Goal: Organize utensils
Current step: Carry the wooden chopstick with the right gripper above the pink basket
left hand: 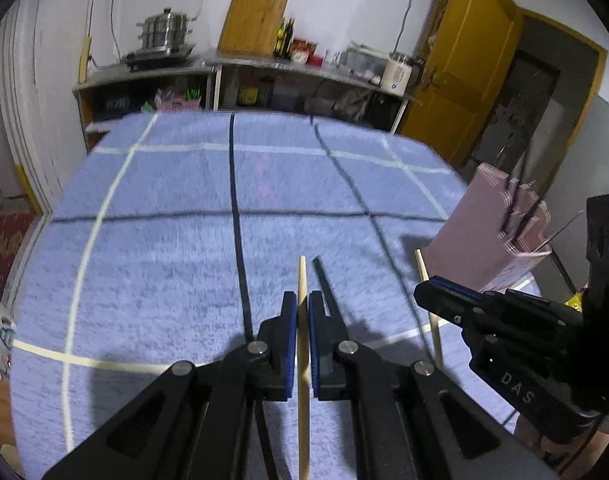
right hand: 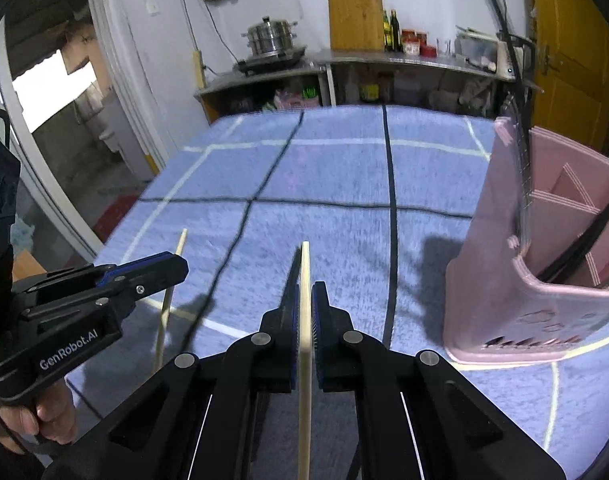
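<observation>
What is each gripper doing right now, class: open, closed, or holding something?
Left gripper: closed on a pale wooden chopstick.
Right gripper: closed on a second pale wooden chopstick.

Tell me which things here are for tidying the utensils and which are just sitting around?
For the job:
- wooden chopstick in the left gripper
- second chopstick in the right gripper
- pink utensil holder

Just sitting around:
- steamer pot
- cutting board
- oil bottles
- blue checked cloth
</observation>
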`<state>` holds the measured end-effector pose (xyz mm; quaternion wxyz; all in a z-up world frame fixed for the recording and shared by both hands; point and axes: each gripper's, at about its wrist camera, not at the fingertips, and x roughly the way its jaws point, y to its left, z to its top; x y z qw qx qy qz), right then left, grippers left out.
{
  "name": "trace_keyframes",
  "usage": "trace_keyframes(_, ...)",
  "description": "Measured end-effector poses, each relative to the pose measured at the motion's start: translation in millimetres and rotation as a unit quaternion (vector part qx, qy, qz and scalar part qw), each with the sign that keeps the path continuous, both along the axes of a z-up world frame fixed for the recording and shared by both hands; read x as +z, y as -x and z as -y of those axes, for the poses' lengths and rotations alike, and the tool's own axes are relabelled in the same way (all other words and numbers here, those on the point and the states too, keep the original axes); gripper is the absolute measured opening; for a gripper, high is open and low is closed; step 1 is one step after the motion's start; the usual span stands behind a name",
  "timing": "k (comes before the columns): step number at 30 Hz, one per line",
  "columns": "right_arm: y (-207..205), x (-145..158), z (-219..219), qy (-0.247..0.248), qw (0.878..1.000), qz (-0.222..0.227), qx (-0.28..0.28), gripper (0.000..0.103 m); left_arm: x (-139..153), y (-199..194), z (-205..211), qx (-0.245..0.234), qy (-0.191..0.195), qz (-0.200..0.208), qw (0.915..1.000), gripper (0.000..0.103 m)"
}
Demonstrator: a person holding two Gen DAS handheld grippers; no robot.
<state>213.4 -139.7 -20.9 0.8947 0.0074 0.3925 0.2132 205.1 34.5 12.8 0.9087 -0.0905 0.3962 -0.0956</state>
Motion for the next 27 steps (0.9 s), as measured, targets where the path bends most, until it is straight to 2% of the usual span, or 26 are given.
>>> trace_keyframes(6, 17.0, 34.0, 10.1, -0.012, 0.999, 0.035, -0.001, 0.006, 38.9, 14.5, 0.1, -0.007, 0.0, 0.039, 0.9992, 0.006)
trace_keyframes(11, 31.9, 52.5, 24.6, -0.021, 0.998, 0.053, -0.009, 0.006, 57.9, 27.1, 2.4, -0.011, -0.004, 0.059, 0.9982, 0.006)
trace_keyframes(27, 58.0, 73.4, 49.2, -0.033, 0.996, 0.077, -0.02, 0.004, 80.6, 48.4, 18.0, -0.022, -0.007, 0.078, 0.9967, 0.006)
